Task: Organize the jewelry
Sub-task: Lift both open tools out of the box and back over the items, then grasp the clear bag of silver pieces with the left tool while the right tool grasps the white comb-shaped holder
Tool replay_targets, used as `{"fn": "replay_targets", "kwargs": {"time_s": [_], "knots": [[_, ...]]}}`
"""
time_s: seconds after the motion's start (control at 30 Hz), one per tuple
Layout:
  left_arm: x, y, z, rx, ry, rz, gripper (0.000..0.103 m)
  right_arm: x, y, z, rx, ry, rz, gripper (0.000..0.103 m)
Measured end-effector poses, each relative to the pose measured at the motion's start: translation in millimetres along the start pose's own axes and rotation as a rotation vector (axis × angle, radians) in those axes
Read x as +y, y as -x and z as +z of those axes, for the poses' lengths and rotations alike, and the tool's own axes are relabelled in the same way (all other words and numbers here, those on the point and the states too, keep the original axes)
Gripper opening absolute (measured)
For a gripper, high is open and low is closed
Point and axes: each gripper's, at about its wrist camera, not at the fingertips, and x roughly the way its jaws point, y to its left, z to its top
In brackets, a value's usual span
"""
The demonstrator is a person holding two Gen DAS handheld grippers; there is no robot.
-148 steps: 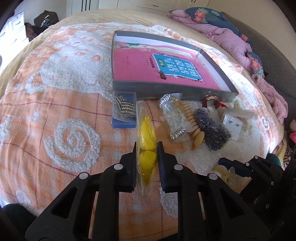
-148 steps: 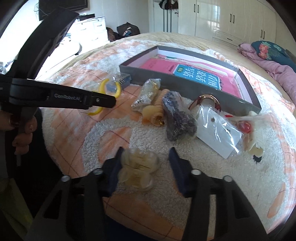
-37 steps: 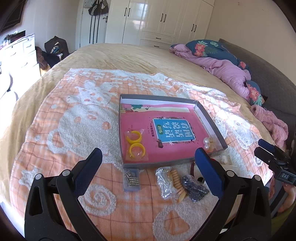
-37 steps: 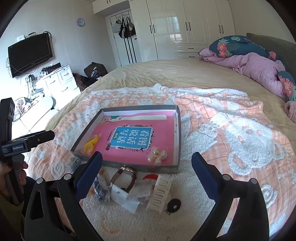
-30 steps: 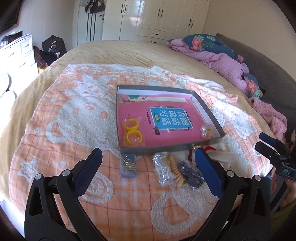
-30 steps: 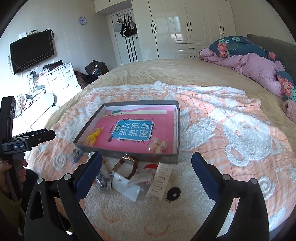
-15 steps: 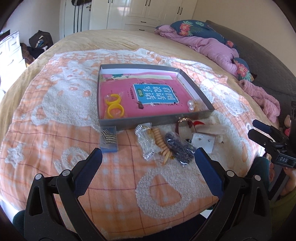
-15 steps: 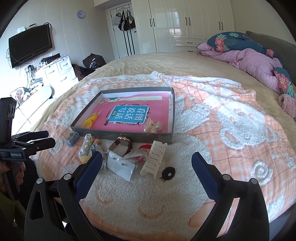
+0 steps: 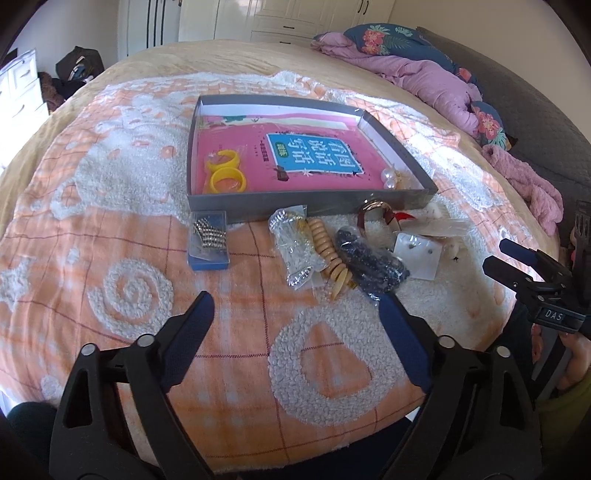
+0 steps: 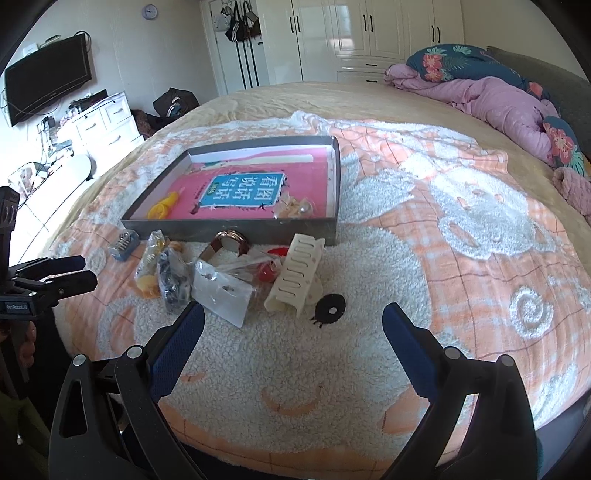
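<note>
Grey box [image 9: 310,192] sits on the orange-and-white blanket [image 9: 122,229], holding yellow rings [image 9: 225,173] at one end and pearl earrings [image 9: 389,179] at the other. Bagged jewelry [image 9: 332,251] and a small blue case [image 9: 208,240] lie just in front of it. Left gripper [image 9: 295,314] has just been narrowing its jaws, nothing between them; right gripper [image 10: 291,325] gapes wide, empty. Pink bedding [image 10: 491,99] beyond, wardrobes [image 10: 369,33] behind
</note>
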Motion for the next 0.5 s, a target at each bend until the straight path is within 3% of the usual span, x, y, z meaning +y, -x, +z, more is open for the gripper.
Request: {"fn": "replay_targets", "kwargs": {"time_s": [0.17, 0.3, 0.5], "knots": [[2, -10, -1, 0.022, 0.004, -0.006, 0.059, -1, -14, -3, 0.009, -0.009, -0.023, 0.095], [4, -15, -1, 0.028, 0.017, -0.002, 0.056, -7, -25, -4, 0.023, -0.038, -0.026, 0.078], [7, -20, 6, 0.029, 0.036, -0.004, 0.053, -11, -42, -1, 0.052, -0.080, 0.019, 0.062]]}}
